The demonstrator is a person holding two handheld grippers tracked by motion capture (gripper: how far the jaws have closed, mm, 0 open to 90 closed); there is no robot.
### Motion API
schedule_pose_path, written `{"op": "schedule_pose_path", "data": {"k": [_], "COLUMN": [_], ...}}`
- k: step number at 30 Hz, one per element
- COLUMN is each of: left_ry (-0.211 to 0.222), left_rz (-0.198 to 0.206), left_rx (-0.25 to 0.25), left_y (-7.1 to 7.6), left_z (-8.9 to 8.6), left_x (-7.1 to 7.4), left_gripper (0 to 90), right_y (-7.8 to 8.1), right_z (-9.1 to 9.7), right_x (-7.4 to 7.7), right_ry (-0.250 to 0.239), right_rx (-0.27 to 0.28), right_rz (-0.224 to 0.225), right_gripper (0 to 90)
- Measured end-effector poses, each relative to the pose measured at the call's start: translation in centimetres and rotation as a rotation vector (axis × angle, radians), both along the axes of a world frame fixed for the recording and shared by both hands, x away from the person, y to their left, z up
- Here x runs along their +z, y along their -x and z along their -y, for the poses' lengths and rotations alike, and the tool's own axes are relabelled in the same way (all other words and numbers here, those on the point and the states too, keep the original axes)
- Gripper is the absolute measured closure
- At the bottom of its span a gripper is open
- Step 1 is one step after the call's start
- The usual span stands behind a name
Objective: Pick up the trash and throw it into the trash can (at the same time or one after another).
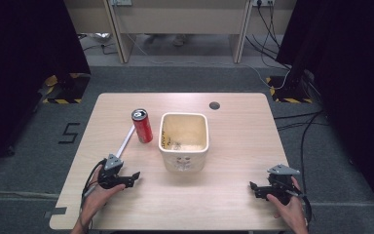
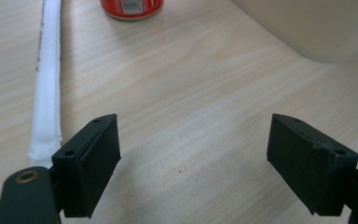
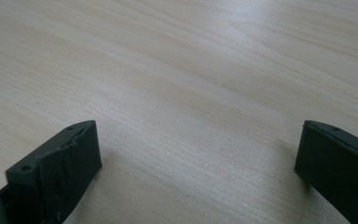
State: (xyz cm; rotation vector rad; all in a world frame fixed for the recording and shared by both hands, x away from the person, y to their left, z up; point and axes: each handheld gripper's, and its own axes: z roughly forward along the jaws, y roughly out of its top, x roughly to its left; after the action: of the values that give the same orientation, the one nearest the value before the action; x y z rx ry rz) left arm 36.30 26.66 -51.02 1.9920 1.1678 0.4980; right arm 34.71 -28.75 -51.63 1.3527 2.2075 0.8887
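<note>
While both grippers rest low on the desk [image 1: 233,204], the cream tub [image 1: 183,139] sits mid-frame, open, with a few small dark bits on its floor. A red can [image 1: 142,126] stands upright just left of it, a white strip [image 1: 124,142] beside. Left gripper [image 1: 132,176] and right gripper [image 1: 253,187] hold jaws wide apart on nothing.
</note>
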Motion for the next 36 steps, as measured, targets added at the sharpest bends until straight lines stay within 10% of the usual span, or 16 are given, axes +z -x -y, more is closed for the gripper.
{"op": "schedule_pose_path", "data": {"k": [36], "left_ry": [0.059], "left_rz": [0.037], "left_rx": [0.035], "left_y": [-5.3], "left_z": [0.0], "left_x": [4.3], "left_gripper": [16.2], "right_y": [0.0], "right_z": [0.0], "right_x": [0.0], "right_ry": [0.002], "right_rx": [0.005], "right_rz": [0.001], "right_gripper": [0.2]}}
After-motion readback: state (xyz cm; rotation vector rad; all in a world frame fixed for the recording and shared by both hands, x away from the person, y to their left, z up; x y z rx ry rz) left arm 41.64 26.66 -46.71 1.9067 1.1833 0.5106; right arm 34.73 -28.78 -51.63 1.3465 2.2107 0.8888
